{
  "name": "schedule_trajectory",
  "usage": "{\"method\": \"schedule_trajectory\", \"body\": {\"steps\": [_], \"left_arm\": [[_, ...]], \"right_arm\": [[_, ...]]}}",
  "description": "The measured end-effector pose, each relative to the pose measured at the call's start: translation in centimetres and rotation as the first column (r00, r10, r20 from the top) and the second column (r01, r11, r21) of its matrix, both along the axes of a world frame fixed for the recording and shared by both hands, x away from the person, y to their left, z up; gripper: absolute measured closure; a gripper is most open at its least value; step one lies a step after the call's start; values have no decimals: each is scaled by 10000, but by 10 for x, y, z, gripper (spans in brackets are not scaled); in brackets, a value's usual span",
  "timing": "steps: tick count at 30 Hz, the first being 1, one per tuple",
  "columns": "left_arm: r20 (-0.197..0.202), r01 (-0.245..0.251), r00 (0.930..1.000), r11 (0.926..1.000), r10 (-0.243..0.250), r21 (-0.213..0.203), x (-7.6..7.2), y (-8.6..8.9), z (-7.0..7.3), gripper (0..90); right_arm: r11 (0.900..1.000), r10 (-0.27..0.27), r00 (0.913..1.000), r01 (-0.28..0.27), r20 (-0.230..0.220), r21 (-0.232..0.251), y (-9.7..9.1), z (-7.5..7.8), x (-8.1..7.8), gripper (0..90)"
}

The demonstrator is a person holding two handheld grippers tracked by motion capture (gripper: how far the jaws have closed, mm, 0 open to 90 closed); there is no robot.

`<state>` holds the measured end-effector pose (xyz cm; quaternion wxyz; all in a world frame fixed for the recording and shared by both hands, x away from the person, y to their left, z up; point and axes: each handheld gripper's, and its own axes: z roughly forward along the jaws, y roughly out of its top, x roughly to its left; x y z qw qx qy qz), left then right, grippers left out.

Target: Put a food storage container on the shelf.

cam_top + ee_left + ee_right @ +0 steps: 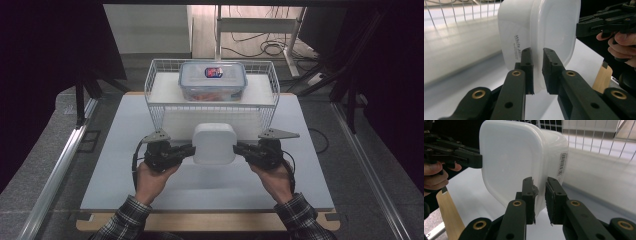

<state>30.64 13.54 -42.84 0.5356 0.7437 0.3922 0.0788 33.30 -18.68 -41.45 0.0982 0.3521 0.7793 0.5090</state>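
A white plastic container [214, 143] with a lid hangs above the table, held from both sides. My left gripper [189, 150] is shut on the rim at its left edge, and my right gripper [239, 148] is shut on the rim at its right edge. In the left gripper view the black jaws pinch the container's [539, 32] rim, with my left gripper [537, 71] below it and the other gripper beyond at top right. In the right gripper view my right gripper [539, 200] clamps the container's [514, 162] rim, a barcode label on its side.
A white wire basket [159, 107] stands just behind the held container, on a raised white block. On it sits a clear lidded box [213, 80] with a blue rim. The white table [125, 165] has a wooden front edge. Metal rails run along both sides.
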Motion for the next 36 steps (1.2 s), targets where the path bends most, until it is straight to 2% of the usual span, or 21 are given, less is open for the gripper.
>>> {"method": "schedule_trajectory", "body": {"steps": [5, 12, 22, 27, 36], "left_arm": [[321, 6, 9995, 9999, -10, 132, 4, 1, 15, 803], [691, -144, 9975, 9998, 137, 103, 6, 3, 35, 803], [1470, -388, 9885, 9989, 346, 259, 8, 6, 67, 802], [1729, -534, 9837, 9983, 484, 245, 9, 8, 80, 803], [1949, -695, 9786, 9975, 663, 94, 13, 15, 99, 802]], "right_arm": [[10000, -14, 9996, 13, 271, 49, 1, 14, 4, 777], [9998, -7, 9985, -4, 549, 191, 3, 34, 8, 778], [9998, 19, 9914, -43, 1306, 180, 9, 65, 12, 778], [9998, 32, 9870, -64, 1607, 193, 13, 78, 16, 777], [9999, 63, 9818, -85, 1900, 112, 22, 103, 21, 777]]}}
